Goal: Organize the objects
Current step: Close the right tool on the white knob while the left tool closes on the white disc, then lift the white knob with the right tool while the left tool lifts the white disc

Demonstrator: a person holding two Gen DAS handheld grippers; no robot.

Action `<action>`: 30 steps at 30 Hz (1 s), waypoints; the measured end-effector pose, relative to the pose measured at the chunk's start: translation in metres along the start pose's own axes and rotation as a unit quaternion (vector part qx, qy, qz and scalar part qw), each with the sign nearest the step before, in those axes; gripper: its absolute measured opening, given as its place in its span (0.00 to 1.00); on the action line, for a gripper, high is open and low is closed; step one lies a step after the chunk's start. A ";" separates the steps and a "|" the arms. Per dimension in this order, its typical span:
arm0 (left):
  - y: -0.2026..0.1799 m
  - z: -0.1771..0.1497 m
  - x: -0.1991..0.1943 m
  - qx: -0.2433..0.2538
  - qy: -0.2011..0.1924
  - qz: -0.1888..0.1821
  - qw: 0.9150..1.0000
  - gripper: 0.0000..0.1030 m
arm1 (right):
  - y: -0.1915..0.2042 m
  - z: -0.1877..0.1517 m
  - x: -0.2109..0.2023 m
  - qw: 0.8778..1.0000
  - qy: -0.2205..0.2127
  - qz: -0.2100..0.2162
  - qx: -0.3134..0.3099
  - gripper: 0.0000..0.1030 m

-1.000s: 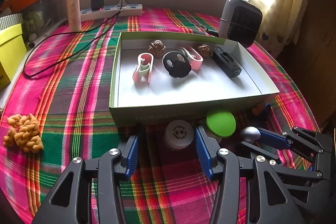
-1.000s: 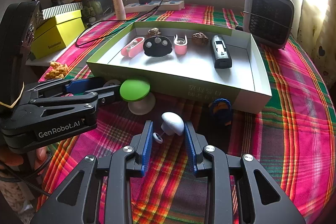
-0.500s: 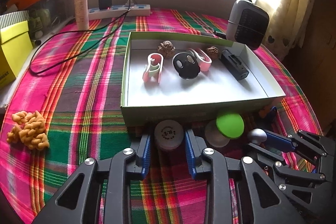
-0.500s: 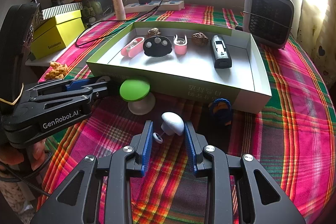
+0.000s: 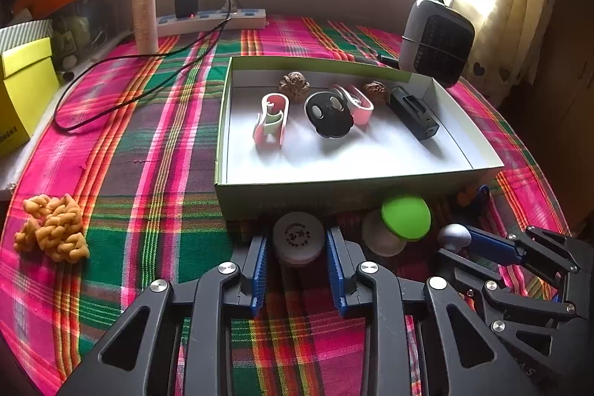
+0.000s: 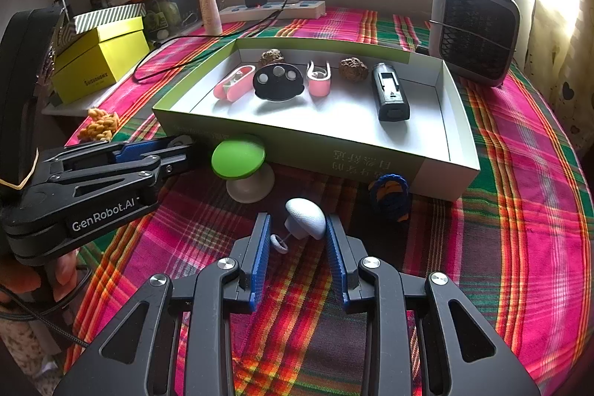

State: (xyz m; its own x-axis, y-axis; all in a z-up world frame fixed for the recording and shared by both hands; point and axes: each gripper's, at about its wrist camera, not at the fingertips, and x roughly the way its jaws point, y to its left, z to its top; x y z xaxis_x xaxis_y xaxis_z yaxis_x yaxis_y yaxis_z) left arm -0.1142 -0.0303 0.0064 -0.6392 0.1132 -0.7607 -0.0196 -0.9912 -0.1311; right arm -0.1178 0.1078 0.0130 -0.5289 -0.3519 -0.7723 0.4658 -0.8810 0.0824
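Left gripper (image 5: 299, 244): over the last second its jaws have gone from wide to narrow and now bracket the round white puck (image 5: 299, 238) w/ printed top. Pads look to be touching or just off its sides; cannot tell which, so grip unconfirmed. Puck sits on the plaid cloth (image 5: 156, 173), just in front of the green-edged box (image 5: 222, 143), near its front wall.

Right gripper (image 6: 295, 232): no change. Jaws part-open around the white mushroom-shaped piece (image 6: 305, 218); right pad appears against the cap, left pad apart from it. Piece rests on the cloth, not lifted.

Green-top mushroom piece (image 5: 405, 218) stands between the two grippers, untouched. Blue/orange knotted item (image 6: 389, 193) lies just beside the box front wall.

Box contents: two pink clips, black round device (image 5: 328, 114), two walnut-like nuts, black rectangular device (image 5: 414, 117). Front half of the floor bare.

Assessment: left side is at grasp stage. Puck appears next for the box. Four items outside, so task approx. mid-way. Risk: low puck could slip if pinched only at the top edge.
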 end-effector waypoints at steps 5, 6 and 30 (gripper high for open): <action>-0.001 -0.001 -0.001 -0.001 -0.001 0.001 1.000 0.25 | 0.000 0.000 0.000 1.000 0.000 0.000 0.002 0.30; -0.001 -0.001 -0.002 -0.001 -0.002 0.001 1.000 0.25 | -0.001 0.000 0.000 1.000 0.000 0.000 0.001 0.30; -0.003 -0.001 -0.020 0.004 -0.020 0.000 1.000 0.25 | 0.003 0.006 -0.011 1.000 -0.018 0.009 -0.002 0.30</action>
State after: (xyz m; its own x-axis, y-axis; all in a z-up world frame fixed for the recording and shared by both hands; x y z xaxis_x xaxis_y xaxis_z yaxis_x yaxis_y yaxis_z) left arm -0.1008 -0.0292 0.0215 -0.6690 0.1112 -0.7349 -0.0268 -0.9917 -0.1257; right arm -0.1148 0.1071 0.0257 -0.5448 -0.3789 -0.7480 0.4781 -0.8733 0.0941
